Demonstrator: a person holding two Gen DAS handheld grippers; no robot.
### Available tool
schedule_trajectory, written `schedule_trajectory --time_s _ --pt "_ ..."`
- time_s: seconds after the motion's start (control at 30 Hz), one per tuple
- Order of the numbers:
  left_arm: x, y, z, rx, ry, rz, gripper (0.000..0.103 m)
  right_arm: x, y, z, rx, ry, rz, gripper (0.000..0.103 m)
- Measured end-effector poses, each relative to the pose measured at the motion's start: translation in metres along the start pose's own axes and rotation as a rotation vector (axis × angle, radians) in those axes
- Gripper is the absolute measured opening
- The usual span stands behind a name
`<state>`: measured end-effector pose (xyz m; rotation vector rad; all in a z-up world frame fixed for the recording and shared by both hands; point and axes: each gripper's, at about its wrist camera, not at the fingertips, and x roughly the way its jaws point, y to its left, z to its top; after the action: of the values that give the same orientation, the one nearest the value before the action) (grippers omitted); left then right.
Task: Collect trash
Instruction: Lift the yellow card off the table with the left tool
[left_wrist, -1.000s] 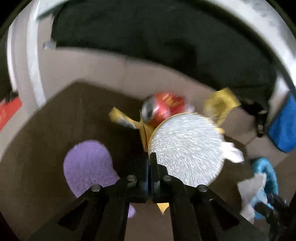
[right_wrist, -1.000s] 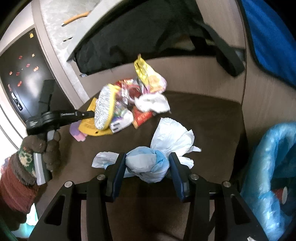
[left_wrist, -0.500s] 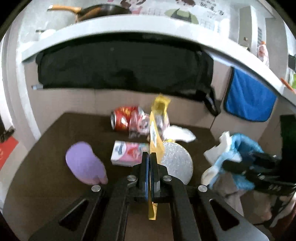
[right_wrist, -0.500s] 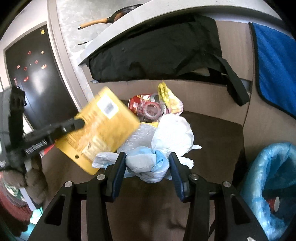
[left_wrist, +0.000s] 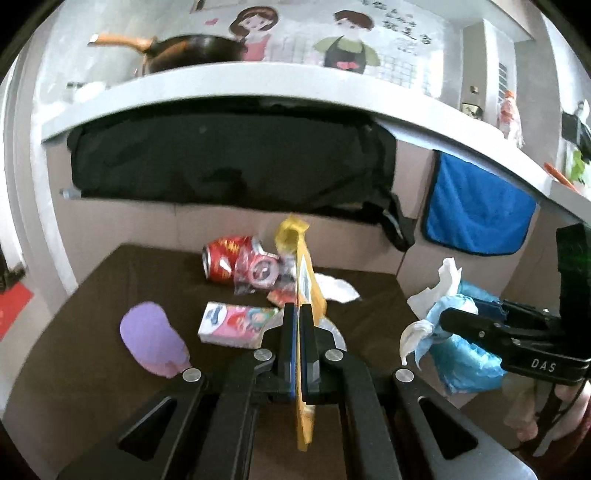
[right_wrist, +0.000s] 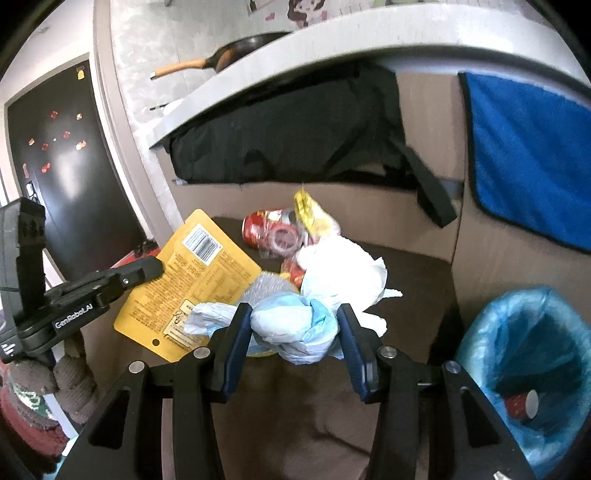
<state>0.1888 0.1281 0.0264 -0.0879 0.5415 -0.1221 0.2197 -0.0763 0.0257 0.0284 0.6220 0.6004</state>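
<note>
My left gripper (left_wrist: 297, 314) is shut on a flat yellow package (left_wrist: 305, 421), seen edge-on; in the right wrist view the package (right_wrist: 199, 280) shows its printed back, held above the brown mat (right_wrist: 417, 280). My right gripper (right_wrist: 293, 325) is shut on a crumpled light-blue and white wad (right_wrist: 295, 328), which also shows in the left wrist view (left_wrist: 448, 314). A red can (left_wrist: 221, 262), wrappers (left_wrist: 258, 271), a pink carton (left_wrist: 236, 325) and a silver disc (right_wrist: 266, 290) lie on the mat.
A bin lined with a blue bag (right_wrist: 528, 369) stands at the right with trash inside. A purple item (left_wrist: 151, 339) lies at the mat's left. A black bag (left_wrist: 229, 162) and a blue towel (left_wrist: 476, 214) hang under the counter behind.
My left gripper has lifted the yellow package off the pile and pulled back from it. My right gripper has kept its hold on the blue wad, raised slightly.
</note>
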Motion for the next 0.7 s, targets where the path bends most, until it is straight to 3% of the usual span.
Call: schedule_trajectory --time_s 0.13,0.3,0.37,0.43,0.47,0.7 --pt "0.011 -0.005 -0.005 0.005 0.046 -0.002 0.001 -0.008 -0.005 -0.004 0.016 -0.004 0.006 0.044" --pt "0.025 0.011 -0.026 -0.093 0.129 -0.033 0.005 -0.010 -0.011 -0.016 0.029 0.015 -0.003 0.044" --pt "0.026 0.023 -0.033 -0.141 0.143 -0.055 0.016 -0.007 -0.015 -0.020 0.033 0.029 -0.007 0.044" --pt "0.027 0.032 -0.041 -0.162 0.156 -0.061 0.049 -0.003 -0.017 -0.024 0.039 0.047 -0.008 0.044" --pt "0.028 0.036 -0.045 -0.174 0.161 -0.069 0.053 0.000 -0.018 -0.026 0.043 0.054 -0.006 0.044" --pt "0.051 0.062 -0.067 -0.257 0.264 -0.099 0.055 0.033 -0.009 -0.044 0.043 0.151 0.024 0.044"
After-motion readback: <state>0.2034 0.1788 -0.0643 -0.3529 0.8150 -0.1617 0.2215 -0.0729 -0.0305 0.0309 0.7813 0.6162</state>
